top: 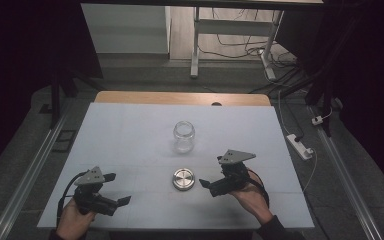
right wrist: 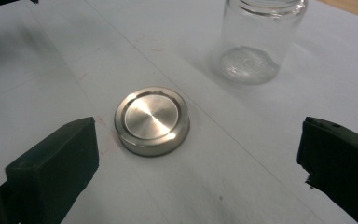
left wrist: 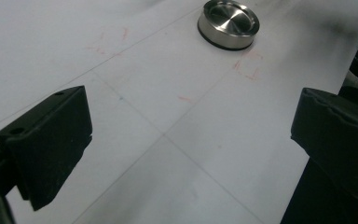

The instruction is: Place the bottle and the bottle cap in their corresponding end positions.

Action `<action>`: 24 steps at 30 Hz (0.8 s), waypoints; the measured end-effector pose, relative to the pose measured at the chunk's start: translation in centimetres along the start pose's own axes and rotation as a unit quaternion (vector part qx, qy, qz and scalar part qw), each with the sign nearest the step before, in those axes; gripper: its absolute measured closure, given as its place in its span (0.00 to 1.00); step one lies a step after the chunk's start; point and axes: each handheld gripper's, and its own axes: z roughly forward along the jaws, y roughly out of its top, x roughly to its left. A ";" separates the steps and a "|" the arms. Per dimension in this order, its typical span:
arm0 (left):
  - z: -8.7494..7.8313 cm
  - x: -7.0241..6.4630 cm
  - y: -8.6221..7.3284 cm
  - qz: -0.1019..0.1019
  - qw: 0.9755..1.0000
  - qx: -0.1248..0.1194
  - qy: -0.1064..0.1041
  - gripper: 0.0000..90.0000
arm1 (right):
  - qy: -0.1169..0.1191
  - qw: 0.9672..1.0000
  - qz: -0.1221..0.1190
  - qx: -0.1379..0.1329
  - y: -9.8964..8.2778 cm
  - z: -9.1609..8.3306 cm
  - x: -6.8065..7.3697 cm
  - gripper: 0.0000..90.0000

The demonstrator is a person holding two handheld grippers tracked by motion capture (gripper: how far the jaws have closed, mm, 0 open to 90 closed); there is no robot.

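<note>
Just ahead of right tool (top: pixel 206 185), jaws spread: metal lid (top: pixel 184 179) flat on surface (top: pixel 130 130) | advise level, centred pinch across rim | left tool (top: pixel 120 189) spread, idle.

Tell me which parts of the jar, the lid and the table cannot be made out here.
- Glass jar: the right gripper view's top edge cuts off its mouth.
- Metal lid: its underside rests on the table, so any thread is hidden.
- Table: faint red marks, too blurred to read in the left gripper view.

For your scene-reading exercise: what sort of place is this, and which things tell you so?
Probably a lab or recording workspace: a white-covered table with a lone glass jar and metal lid, loose cables and a power strip on the floor.
</note>
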 end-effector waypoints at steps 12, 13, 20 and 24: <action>-2.4 0.7 -2.1 -0.029 0.999 -0.013 0.024 0.00 | -0.033 0.999 0.013 0.003 -2.4 -3.0 -0.6 0.00; -2.6 0.8 -2.3 -0.032 0.999 -0.014 0.026 0.00 | -0.036 0.999 0.015 0.004 -2.7 -3.2 -0.6 0.00; -3.3 1.2 -3.2 -0.045 0.998 -0.015 0.037 0.00 | -0.060 0.998 0.028 0.002 -4.3 -5.1 -1.0 0.00; -3.6 1.3 -3.6 -0.050 0.998 -0.012 0.045 0.00 | -0.071 0.997 0.038 -0.001 -5.1 -6.1 -1.2 0.00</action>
